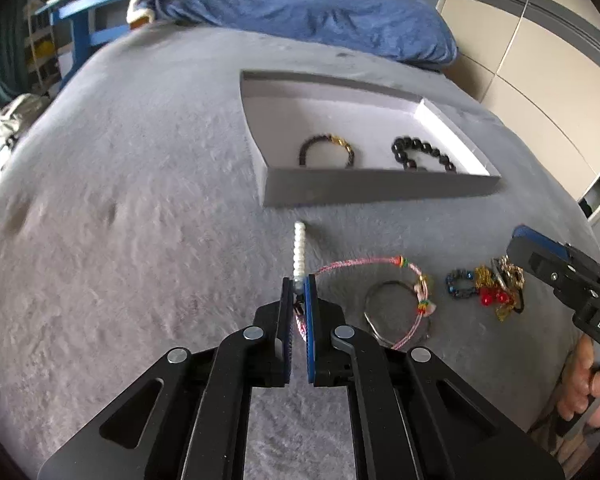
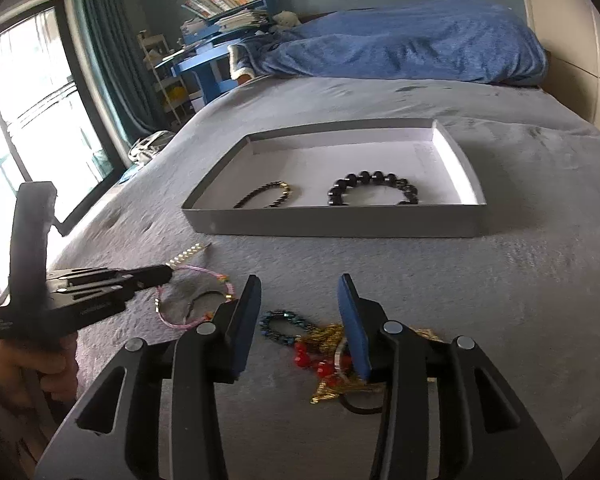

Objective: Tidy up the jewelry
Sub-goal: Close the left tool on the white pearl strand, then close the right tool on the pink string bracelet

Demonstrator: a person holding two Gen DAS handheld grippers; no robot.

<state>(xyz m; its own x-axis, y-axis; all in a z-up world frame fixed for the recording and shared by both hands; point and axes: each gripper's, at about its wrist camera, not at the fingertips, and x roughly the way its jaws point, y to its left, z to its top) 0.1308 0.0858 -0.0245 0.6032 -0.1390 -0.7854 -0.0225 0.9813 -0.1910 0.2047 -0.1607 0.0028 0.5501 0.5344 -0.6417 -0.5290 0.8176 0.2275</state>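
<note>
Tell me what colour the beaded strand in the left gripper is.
White pearl beads, clearest in the left wrist view.

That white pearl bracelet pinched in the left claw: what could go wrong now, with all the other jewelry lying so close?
1. The left claw grips the pearl bracelet only by one end, so it may slip out on the way to the tray.
2. The pink cord bracelet appears to run in between the same pads, so it could get dragged along.
3. The right claw, open over the tangled pile, might lift several pieces at once.
</note>
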